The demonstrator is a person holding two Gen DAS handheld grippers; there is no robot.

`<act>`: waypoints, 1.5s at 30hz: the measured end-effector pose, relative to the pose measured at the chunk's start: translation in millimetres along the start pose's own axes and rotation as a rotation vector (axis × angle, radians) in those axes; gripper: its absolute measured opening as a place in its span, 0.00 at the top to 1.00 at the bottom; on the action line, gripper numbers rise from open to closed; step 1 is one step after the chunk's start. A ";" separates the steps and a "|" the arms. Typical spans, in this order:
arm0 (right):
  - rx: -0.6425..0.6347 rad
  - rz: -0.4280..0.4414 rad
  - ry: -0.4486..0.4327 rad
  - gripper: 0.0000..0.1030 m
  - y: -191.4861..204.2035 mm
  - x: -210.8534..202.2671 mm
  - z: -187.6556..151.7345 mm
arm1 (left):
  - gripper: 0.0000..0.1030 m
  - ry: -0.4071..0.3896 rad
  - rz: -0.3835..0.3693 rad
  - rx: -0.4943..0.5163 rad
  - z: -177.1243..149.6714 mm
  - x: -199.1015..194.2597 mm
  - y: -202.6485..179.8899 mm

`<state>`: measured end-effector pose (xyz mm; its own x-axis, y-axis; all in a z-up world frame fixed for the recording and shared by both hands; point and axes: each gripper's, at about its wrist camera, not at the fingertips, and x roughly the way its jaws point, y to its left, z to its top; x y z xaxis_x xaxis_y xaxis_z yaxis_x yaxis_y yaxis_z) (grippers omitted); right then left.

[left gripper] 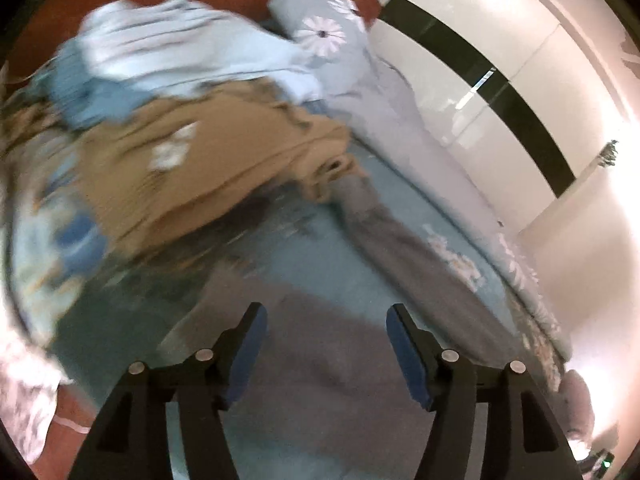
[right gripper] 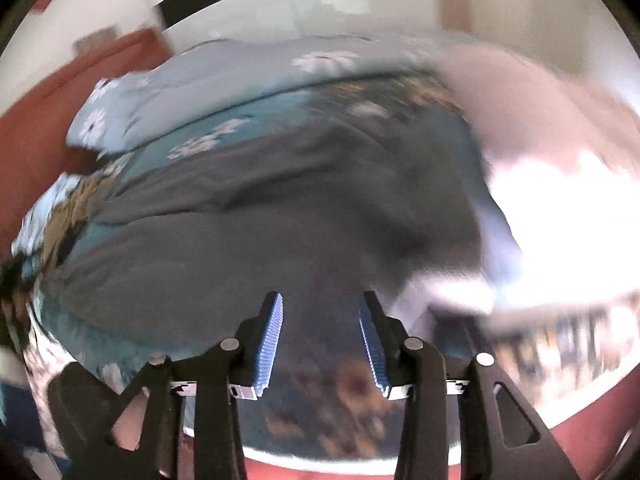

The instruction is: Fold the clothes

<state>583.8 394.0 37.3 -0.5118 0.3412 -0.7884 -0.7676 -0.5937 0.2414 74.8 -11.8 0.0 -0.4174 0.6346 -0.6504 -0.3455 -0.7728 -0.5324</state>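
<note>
Up close, my left hand-held gripper (left gripper: 324,316) was wide open and held nothing. So was my right hand-held gripper (right gripper: 322,304). Just past both lay the gray garment (right gripper: 280,208), spread flat on the bed (right gripper: 240,108). Farther back sat a tan garment (left gripper: 192,168), then a blurry pale blue one (left gripper: 168,52).

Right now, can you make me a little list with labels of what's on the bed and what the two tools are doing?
place: a bed with a blue flowered cover
grey garment: spread on the cover, also seen in the left view
tan garment: bunched up, further back
light blue clothes: heaped behind the tan one
pillow: flowered, by the red headboard
left tool: open, holding nothing
right tool: open, holding nothing, over the grey garment
picture quality: blurry, so small details are unclear
</note>
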 end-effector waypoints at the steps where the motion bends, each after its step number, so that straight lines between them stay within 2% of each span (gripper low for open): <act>1: 0.046 0.005 0.005 0.57 -10.9 -2.7 -8.3 | 0.35 0.006 0.015 -0.014 -6.3 0.9 4.6; 5: 0.223 0.094 -0.010 0.56 -40.2 5.8 -20.9 | 0.35 0.038 0.066 -0.082 -27.3 -8.1 28.8; 9: 0.372 0.204 -0.039 0.50 -59.8 19.9 -22.0 | 0.35 0.065 0.016 -0.123 -33.1 -3.6 30.4; 12: 0.419 0.259 -0.060 0.50 -59.7 33.5 -11.3 | 0.35 0.087 -0.003 -0.130 -33.7 7.6 22.8; 16: 0.464 0.273 -0.063 0.50 -61.6 44.9 -5.7 | 0.35 0.099 0.017 -0.155 -36.1 21.5 19.0; 17: 0.476 0.276 -0.067 0.54 -63.2 44.1 -6.7 | 0.35 0.089 0.005 -0.164 -35.4 21.6 18.7; 19: 0.498 0.281 -0.076 0.75 -66.4 42.5 -9.2 | 0.37 0.071 -0.024 -0.200 -33.6 24.5 20.8; 20: 0.502 0.283 -0.080 0.89 -68.0 41.9 -10.0 | 0.55 0.061 -0.029 -0.221 -31.6 25.7 23.5; 21: 0.504 0.287 -0.078 0.90 -70.0 41.3 -8.8 | 0.89 0.052 -0.032 -0.238 -29.6 25.3 26.3; 23: 0.505 0.298 -0.086 0.91 -73.2 37.0 -6.3 | 0.92 0.043 -0.042 -0.277 -25.1 23.4 31.3; 28: 0.457 0.362 -0.208 0.92 -69.6 -3.8 10.3 | 0.92 -0.038 -0.167 -0.288 -9.9 -10.7 23.6; 32: 0.409 0.412 -0.311 0.92 -65.1 -37.3 27.1 | 0.92 -0.062 -0.199 -0.281 23.1 -24.5 4.0; 34: 0.404 0.423 -0.335 0.92 -62.3 -39.8 42.6 | 0.92 -0.053 -0.209 -0.294 44.7 -21.2 -8.2; 36: 0.392 0.410 -0.352 0.92 -56.4 -34.6 65.0 | 0.91 -0.031 -0.163 -0.294 67.1 -8.9 -24.2; 41: 0.351 0.330 -0.358 0.92 -34.7 -8.9 126.6 | 0.90 0.029 0.029 -0.265 114.1 44.9 -63.0; 45: 0.327 0.255 -0.305 0.92 -26.4 28.3 173.3 | 0.89 0.097 0.144 -0.242 138.4 103.2 -85.1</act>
<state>522.7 545.6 106.7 -0.7503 0.4412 -0.4923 -0.6593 -0.4437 0.6070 -55.2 119.8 53.2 -0.3610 0.5244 -0.7712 -0.0734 -0.8403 -0.5371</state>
